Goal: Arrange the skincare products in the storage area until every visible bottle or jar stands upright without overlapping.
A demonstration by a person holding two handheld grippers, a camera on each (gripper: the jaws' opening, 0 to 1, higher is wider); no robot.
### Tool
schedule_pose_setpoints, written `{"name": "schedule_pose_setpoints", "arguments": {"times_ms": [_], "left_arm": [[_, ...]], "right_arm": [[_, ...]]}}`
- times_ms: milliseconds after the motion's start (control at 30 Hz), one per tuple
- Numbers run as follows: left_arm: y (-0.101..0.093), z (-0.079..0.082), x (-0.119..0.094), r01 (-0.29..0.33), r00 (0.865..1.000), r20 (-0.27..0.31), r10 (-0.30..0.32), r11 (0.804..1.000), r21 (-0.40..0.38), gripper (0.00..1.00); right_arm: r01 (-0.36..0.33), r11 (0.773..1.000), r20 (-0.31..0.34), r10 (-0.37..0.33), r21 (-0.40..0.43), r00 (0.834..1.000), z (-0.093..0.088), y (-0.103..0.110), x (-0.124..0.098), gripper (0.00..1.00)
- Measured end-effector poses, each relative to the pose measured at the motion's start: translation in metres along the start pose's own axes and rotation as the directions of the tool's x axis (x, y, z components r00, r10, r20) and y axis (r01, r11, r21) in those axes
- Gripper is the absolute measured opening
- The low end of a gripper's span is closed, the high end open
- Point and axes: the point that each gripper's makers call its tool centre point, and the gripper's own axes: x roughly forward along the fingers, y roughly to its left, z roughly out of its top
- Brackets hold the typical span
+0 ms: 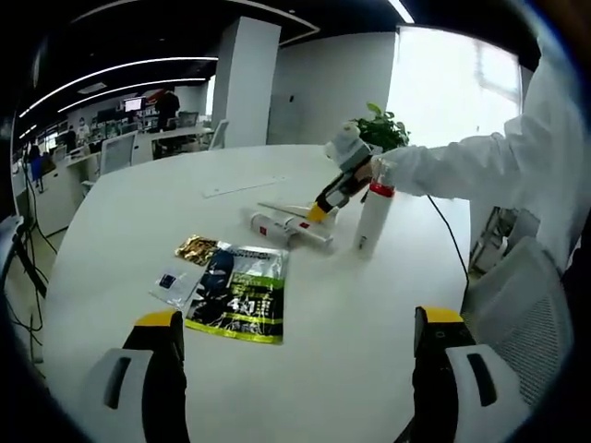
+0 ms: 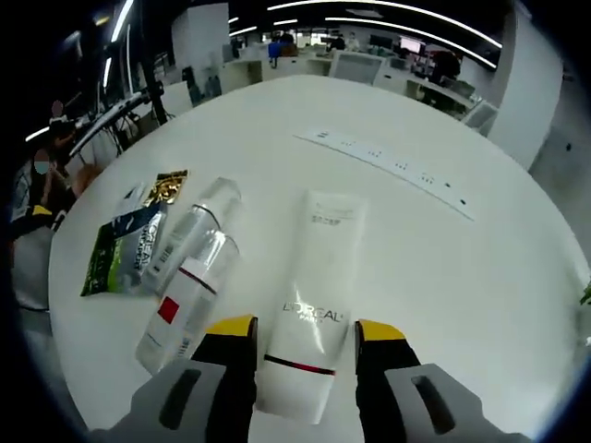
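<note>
A white L'Oreal tube (image 2: pixel 314 277) lies flat on the round white table (image 2: pixel 443 277). My right gripper (image 2: pixel 306 329) has its jaws pressed against both sides of the tube near the cap end. Left of the tube, two clear bottles (image 2: pixel 189 235) (image 2: pixel 183 305) lie on their sides, touching; the nearer one has a red label. In the left gripper view the right gripper (image 1: pixel 323 205) reaches in on a white sleeve, low over the tube (image 1: pixel 294 213) and a lying bottle (image 1: pixel 275 227). Beside it a white bottle with a red cap (image 1: pixel 372 217) stands upright. My left gripper (image 1: pixel 300 343) hangs open above bare table.
A green-black sachet (image 1: pixel 236 293), a gold packet (image 1: pixel 196 247) and a small white packet (image 1: pixel 174 282) lie left of the bottles. A flat white power strip (image 2: pixel 388 166) lies beyond. A potted plant (image 1: pixel 380 129) stands at the far edge, a mesh chair (image 1: pixel 522 314) at right.
</note>
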Motion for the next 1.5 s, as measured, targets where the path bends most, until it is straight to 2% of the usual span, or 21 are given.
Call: {"name": "schedule_pose_setpoints", "arguments": {"times_ms": [100, 467, 833, 900, 933, 1000, 1033, 1067, 1133, 1167, 1200, 1233, 1400, 1433, 1467, 1500], "left_arm": [[0.001, 0.0, 0.0, -0.003, 1.0, 0.004, 0.003, 1.0, -0.003, 0.98], [0.0, -0.003, 0.004, 0.006, 1.0, -0.002, -0.006, 1.0, -0.011, 0.98], [0.001, -0.001, 0.004, 0.003, 1.0, 0.007, -0.003, 1.0, -0.015, 0.98], [0.001, -0.001, 0.003, 0.005, 1.0, 0.009, -0.005, 1.0, -0.016, 0.97], [0.001, -0.001, 0.003, 0.004, 1.0, 0.011, -0.003, 1.0, -0.019, 0.97], [0.001, 0.0, 0.003, 0.002, 1.0, 0.013, -0.002, 1.0, -0.02, 0.97], [0.001, 0.0, 0.003, 0.001, 1.0, 0.015, -0.001, 1.0, -0.021, 0.97], [0.001, 0.001, 0.002, 0.001, 1.0, 0.015, 0.0, 1.0, -0.022, 0.97], [0.001, 0.001, 0.002, 0.0, 1.0, 0.018, 0.0, 1.0, -0.024, 0.97], [0.001, 0.001, 0.002, 0.001, 1.0, 0.019, -0.001, 1.0, -0.029, 0.97], [0.001, 0.001, 0.003, 0.003, 1.0, 0.02, -0.003, 0.999, -0.034, 0.97], [0.001, 0.001, 0.003, 0.006, 1.0, 0.021, -0.005, 0.999, -0.036, 0.97], [0.002, 0.004, 0.001, 0.005, 1.0, 0.03, -0.003, 0.999, -0.043, 0.97], [0.002, 0.004, 0.001, 0.003, 1.0, 0.03, -0.002, 0.999, -0.044, 0.97], [0.002, 0.004, 0.001, 0.002, 1.0, 0.032, 0.0, 0.999, -0.044, 0.97], [0.002, 0.004, 0.001, 0.002, 0.999, 0.033, 0.0, 0.999, -0.046, 0.97]], "right_arm": [[0.001, 1.0, -0.006, -0.001, -0.015, 1.0, -0.002, 0.009, -0.003, 0.35], [0.0, 1.0, 0.007, 0.0, -0.009, 1.0, 0.004, -0.009, 0.007, 0.28], [0.003, 0.999, 0.006, -0.004, 0.05, 1.0, 0.002, -0.009, 0.01, 0.24], [-0.009, 0.996, 0.017, 0.008, 0.089, 1.0, 0.002, -0.008, 0.008, 0.24], [-0.035, 0.986, 0.036, 0.03, 0.161, 0.999, 0.004, -0.007, 0.009, 0.24], [-0.08, 0.966, 0.063, 0.066, 0.244, 0.996, 0.006, -0.007, 0.008, 0.24], [-0.106, 0.946, 0.083, 0.085, 0.307, 0.993, 0.006, -0.007, 0.007, 0.23], [-0.113, 0.939, 0.092, 0.087, 0.326, 0.992, 0.007, -0.009, 0.006, 0.23], [-0.148, 0.895, 0.12, 0.107, 0.421, 0.987, 0.005, -0.002, 0.0, 0.23], [-0.176, 0.864, 0.139, 0.124, 0.472, 0.983, 0.005, 0.0, -0.002, 0.23], [-0.191, 0.847, 0.152, 0.131, 0.496, 0.98, 0.006, -0.002, -0.001, 0.23], [-0.218, 0.818, 0.172, 0.148, 0.533, 0.974, 0.006, -0.002, -0.002, 0.23], [-0.297, 0.698, 0.234, 0.187, 0.652, 0.954, 0.013, -0.003, -0.005, 0.23], [-0.31, 0.682, 0.25, 0.19, 0.662, 0.95, 0.016, -0.003, -0.006, 0.23], [-0.334, 0.648, 0.27, 0.2, 0.685, 0.942, 0.021, -0.003, -0.008, 0.23], [-0.352, 0.625, 0.289, 0.205, 0.696, 0.935, 0.024, -0.003, -0.01, 0.23]]}}
